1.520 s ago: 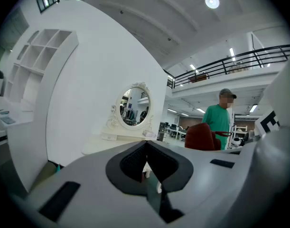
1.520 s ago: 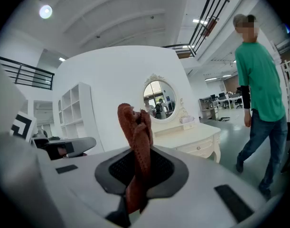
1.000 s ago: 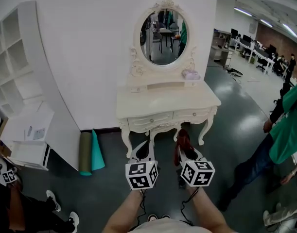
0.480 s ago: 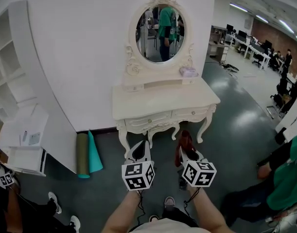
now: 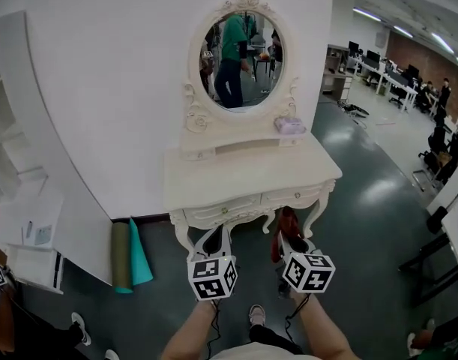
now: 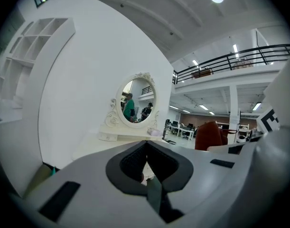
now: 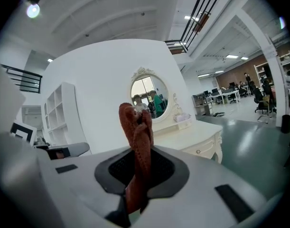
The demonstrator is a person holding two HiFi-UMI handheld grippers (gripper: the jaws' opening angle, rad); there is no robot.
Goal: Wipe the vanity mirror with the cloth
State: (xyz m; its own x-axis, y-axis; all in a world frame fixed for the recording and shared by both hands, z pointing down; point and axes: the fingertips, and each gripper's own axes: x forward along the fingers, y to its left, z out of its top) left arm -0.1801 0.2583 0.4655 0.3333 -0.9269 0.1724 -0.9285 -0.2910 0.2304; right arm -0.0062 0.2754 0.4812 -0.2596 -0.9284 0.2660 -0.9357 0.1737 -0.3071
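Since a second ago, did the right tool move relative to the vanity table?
Yes: the right tool, gripping the cloth, has edged nearer the vanity table's front.

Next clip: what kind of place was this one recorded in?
Probably an open-plan office hall with a staged home corner: a cream vanity table and oval mirror stand against a white partition, with rows of desks and monitors beyond.

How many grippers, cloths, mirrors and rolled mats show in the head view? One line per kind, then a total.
Grippers: 2, left gripper and right gripper
Cloths: 1, the cloth
Mirrors: 1, the mirror
Rolled mats: 2, olive mat and teal mat
Total: 6
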